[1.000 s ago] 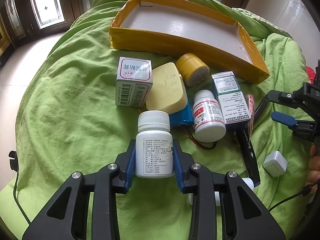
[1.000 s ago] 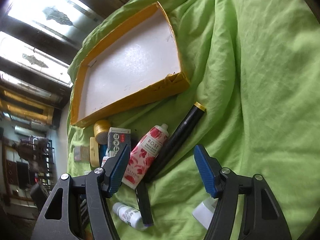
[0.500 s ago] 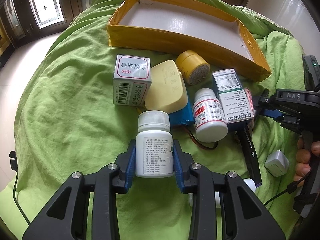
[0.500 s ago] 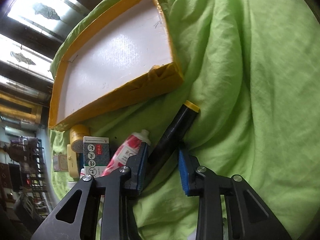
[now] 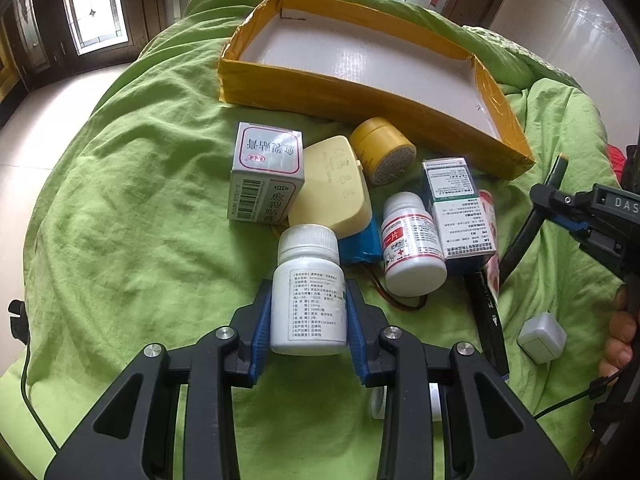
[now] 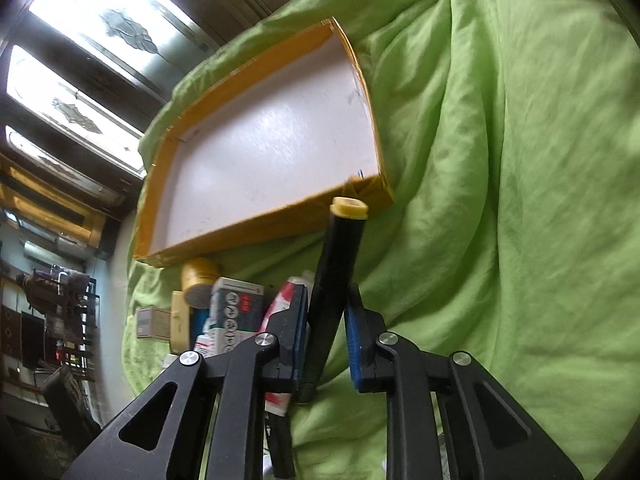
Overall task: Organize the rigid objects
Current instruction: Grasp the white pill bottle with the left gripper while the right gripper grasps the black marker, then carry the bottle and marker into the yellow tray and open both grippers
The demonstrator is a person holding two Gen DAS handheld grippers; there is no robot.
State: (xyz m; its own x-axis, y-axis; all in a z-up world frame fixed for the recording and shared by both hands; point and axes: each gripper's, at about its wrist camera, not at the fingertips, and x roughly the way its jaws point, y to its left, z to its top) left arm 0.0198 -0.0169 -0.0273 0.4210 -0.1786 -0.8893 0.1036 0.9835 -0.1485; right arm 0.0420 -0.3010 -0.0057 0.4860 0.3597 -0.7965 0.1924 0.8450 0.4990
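The white pill bottle [image 5: 308, 292] sits upright between the blue pads of our left gripper [image 5: 308, 312], clamped at its label, above the green bedspread [image 5: 132, 208]. Just beyond it lies the clutter: a second white bottle with a red-and-white label [image 5: 412, 248] on its side, a pale yellow case [image 5: 332, 196] resting on something blue, a grey-and-white carton [image 5: 264, 178], a small yellow jar [image 5: 382, 150] tipped over, and a tall box with printed text [image 5: 458, 208] leaning beside the red-labelled bottle.

Our right gripper [image 6: 326, 336] has just been closing, and it now pinches a black tube with a yellow cap [image 6: 336, 276] — the tube tilts up, cap end raised off the cloth toward the near corner of the yellow-edged tray [image 6: 256, 220]. From the left wrist view the same tube [image 5: 528, 228] slants upward in that gripper at the right edge, with fingers of the person's hand [image 5: 620, 336] below it.

The tray [image 5: 360, 92] lies farther back on the bedspread, its white floor bare — near the jar but apart from it. A small white cube-shaped adapter [image 5: 542, 336] rests on the cloth to the right, beside a long black strip [image 5: 486, 316].
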